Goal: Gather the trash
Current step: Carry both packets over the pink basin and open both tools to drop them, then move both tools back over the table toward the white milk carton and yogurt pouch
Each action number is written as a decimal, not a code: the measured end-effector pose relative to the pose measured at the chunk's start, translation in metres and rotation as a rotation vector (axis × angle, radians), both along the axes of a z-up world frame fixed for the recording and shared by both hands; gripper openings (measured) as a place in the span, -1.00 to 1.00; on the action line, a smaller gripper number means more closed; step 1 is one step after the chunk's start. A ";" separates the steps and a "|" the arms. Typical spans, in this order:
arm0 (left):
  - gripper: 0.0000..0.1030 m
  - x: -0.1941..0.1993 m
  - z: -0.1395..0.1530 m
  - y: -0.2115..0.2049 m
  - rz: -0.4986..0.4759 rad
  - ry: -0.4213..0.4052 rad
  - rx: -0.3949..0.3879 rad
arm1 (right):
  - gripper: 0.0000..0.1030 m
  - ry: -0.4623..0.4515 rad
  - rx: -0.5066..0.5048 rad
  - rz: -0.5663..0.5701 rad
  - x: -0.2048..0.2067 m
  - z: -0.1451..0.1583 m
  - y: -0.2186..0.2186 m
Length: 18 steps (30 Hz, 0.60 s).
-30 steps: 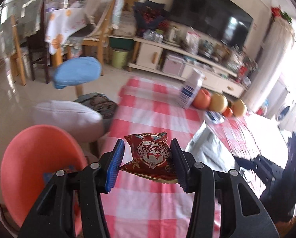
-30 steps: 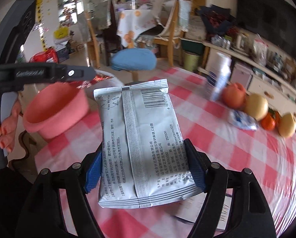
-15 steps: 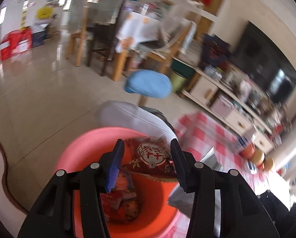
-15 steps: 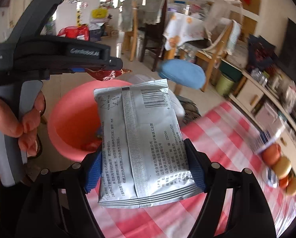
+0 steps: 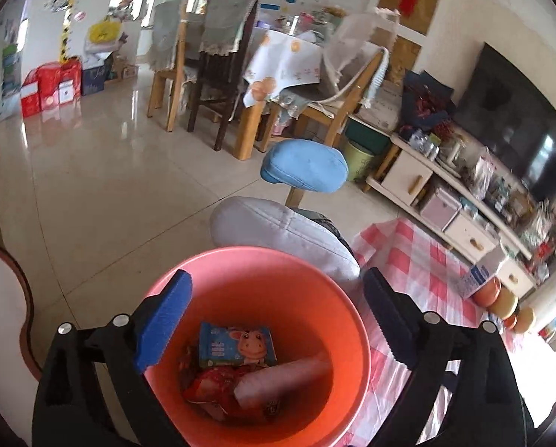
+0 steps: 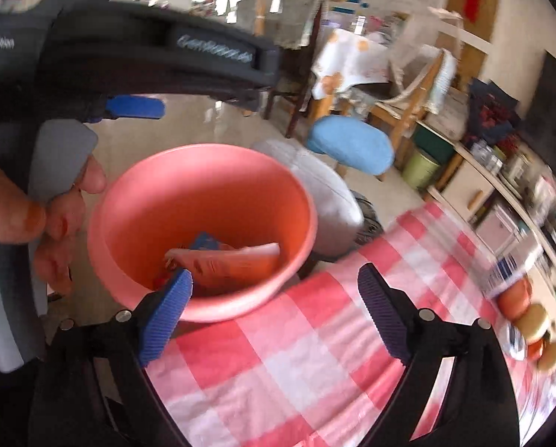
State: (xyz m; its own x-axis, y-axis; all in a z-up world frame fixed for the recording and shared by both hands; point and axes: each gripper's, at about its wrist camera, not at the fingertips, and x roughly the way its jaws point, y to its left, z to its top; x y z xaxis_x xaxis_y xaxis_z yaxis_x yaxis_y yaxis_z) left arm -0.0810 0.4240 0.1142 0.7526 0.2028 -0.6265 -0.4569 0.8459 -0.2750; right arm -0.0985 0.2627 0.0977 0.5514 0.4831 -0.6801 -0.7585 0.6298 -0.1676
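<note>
A salmon-pink bucket [image 5: 255, 268] stands beside the table's edge; it also shows in the right wrist view [image 6: 203, 171]. Inside lie a blue wrapper [image 5: 237, 344], a red snack bag [image 5: 218, 383] and a pale packet [image 5: 285, 372], seen tinted pink in the right wrist view [image 6: 237, 260]. My left gripper [image 5: 278, 313] is open and empty right above the bucket's mouth. My right gripper [image 6: 274, 309] is open and empty over the table edge, just right of the bucket. The left gripper's body [image 6: 136, 59] fills the upper left of the right wrist view.
The table carries a red-and-white checked cloth [image 6: 296, 354] with fruit [image 6: 516, 298] and a small carton [image 5: 475, 281] at its far end. A grey cushioned seat [image 5: 278, 231] and a blue stool [image 5: 304, 167] stand behind the bucket. Tiled floor [image 5: 102, 186] lies to the left.
Both grippers opened. The red snack bag left my left gripper and the silver packet left my right gripper; both now lie in the bucket. The views swung from the table to the bucket.
</note>
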 end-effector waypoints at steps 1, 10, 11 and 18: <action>0.83 0.002 0.001 -0.005 -0.014 0.000 0.014 | 0.77 0.012 0.023 -0.027 0.000 0.002 -0.010; 0.86 0.008 0.015 -0.040 -0.100 -0.035 0.060 | 0.79 0.090 0.138 -0.196 -0.013 0.003 -0.080; 0.86 0.008 0.016 -0.043 -0.110 -0.041 0.062 | 0.79 0.099 0.144 -0.214 -0.014 0.003 -0.088; 0.87 0.012 0.030 -0.090 -0.195 -0.092 0.116 | 0.79 0.130 0.206 -0.328 -0.026 0.009 -0.143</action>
State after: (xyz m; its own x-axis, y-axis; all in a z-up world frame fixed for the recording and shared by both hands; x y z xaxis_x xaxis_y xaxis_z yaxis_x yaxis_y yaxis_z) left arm -0.0692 0.3343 0.1442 0.8375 0.1145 -0.5343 -0.2594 0.9439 -0.2044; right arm -0.1248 0.1193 0.1069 0.6147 0.4296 -0.6615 -0.5184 0.8521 0.0717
